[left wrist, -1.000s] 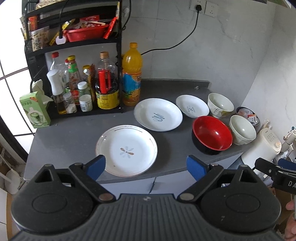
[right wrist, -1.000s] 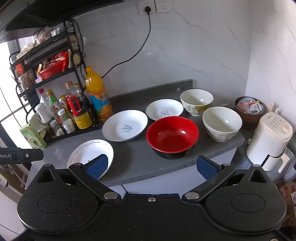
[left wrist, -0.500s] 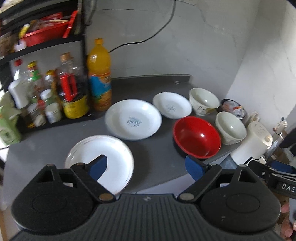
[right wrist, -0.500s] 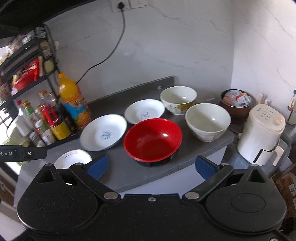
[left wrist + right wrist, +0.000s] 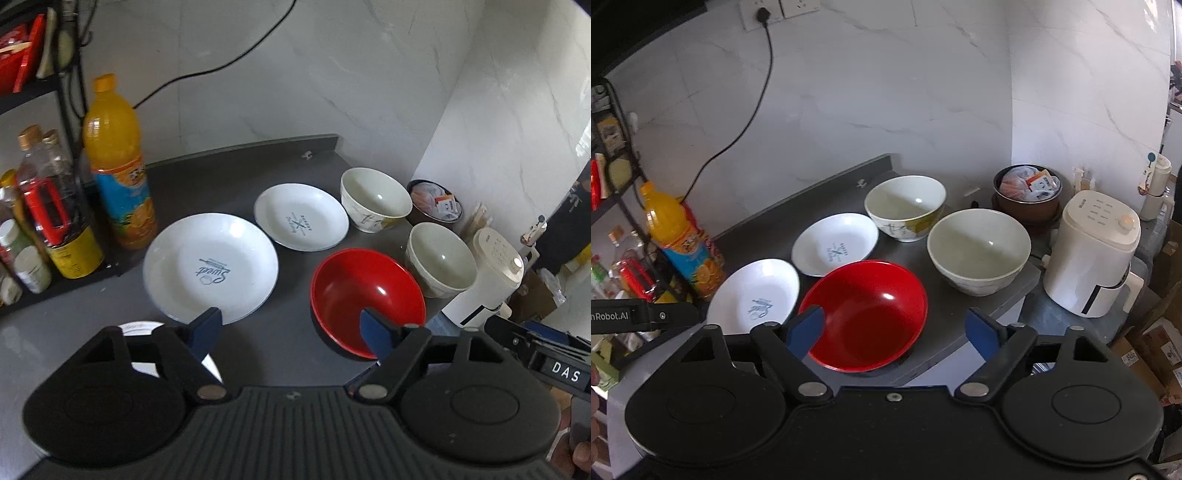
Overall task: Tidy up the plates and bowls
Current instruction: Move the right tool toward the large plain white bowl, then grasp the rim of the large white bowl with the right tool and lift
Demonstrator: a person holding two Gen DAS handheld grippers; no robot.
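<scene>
- The white marble-look wall stands behind the dark grey worktop and turns a corner at the worktop's right end.
- A double socket sits high on that wall, above the worktop; a black cable hangs from its plug down toward the worktop's left end.
- A black metal rack stands on the worktop's left end, holding bottles and jars.
- An orange drink bottle stands on the worktop just beside the rack.
- Beyond the worktop's right end stand a white appliance and cardboard boxes, lower down.
- Daylight gleams off the worktop's left part.
</scene>
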